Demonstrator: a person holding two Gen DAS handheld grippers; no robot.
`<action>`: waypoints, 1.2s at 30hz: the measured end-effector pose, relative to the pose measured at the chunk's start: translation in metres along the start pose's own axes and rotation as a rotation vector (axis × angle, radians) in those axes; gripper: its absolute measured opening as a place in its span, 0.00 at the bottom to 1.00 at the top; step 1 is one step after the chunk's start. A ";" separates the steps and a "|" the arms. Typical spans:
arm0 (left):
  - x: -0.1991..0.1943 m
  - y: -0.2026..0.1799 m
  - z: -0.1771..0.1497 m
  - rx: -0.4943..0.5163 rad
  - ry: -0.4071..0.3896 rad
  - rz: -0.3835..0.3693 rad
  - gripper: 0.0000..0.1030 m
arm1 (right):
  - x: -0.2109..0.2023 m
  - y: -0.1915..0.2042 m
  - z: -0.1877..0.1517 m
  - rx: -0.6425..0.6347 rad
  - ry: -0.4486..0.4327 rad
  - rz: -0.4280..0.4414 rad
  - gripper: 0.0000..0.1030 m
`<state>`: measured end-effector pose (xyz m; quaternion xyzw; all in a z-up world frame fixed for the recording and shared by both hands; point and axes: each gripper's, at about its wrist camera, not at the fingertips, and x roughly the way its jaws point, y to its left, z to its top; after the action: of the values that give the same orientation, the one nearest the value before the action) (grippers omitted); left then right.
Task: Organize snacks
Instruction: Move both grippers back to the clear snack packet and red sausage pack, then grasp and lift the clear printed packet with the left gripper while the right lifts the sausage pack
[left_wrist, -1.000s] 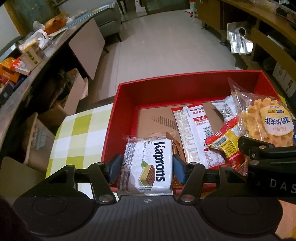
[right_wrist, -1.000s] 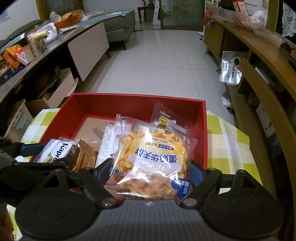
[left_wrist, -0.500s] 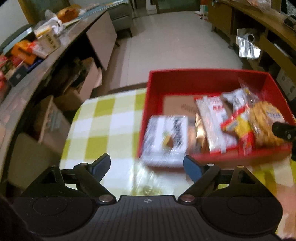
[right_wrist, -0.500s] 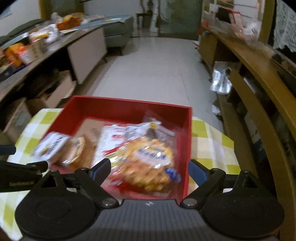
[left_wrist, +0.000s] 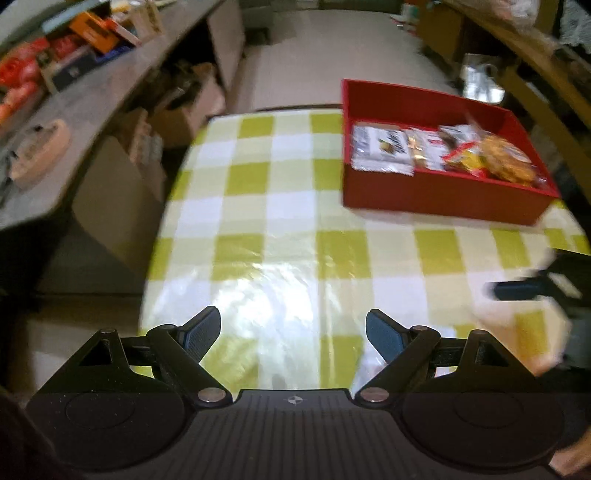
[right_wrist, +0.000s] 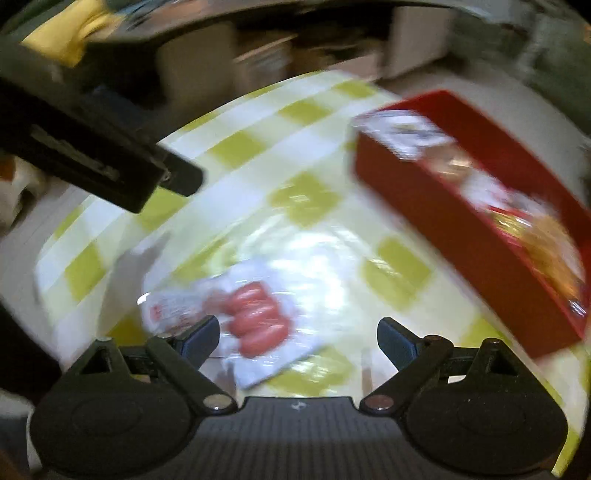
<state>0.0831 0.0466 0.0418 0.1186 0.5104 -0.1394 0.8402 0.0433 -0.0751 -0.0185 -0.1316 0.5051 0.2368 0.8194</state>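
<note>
Left gripper (left_wrist: 293, 328): a second ago clamped on Kaprons wafer pack (left_wrist: 382, 147); now jaws wide apart, nothing between, only checked tablecloth (left_wrist: 258, 206) below. Wafer pack lies in red box (left_wrist: 443, 199), far ahead and right of jaws.

Right gripper (right_wrist: 298, 334): a second ago around yellow snack bag (right_wrist: 546, 247); now jaws wide apart, empty. Bag sits in box, far right of jaws. Two snacks put away.

Sausage pack (right_wrist: 243, 325) on cloth, just ahead of left jaw, looks like next pick.

Right view very blurry; pack label unreadable, box cut off at edge.
</note>
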 end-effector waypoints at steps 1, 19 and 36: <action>0.000 0.003 -0.003 0.005 0.005 -0.021 0.87 | 0.008 0.004 0.004 -0.037 0.020 0.016 0.95; 0.037 -0.016 -0.046 0.285 0.151 -0.120 0.87 | 0.025 -0.013 -0.017 0.068 0.110 0.014 0.76; 0.060 -0.080 -0.072 0.463 0.203 -0.018 0.59 | 0.024 -0.019 -0.042 0.116 0.063 -0.079 1.00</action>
<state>0.0220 -0.0102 -0.0482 0.3167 0.5476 -0.2477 0.7338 0.0304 -0.1044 -0.0593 -0.1113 0.5381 0.1701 0.8180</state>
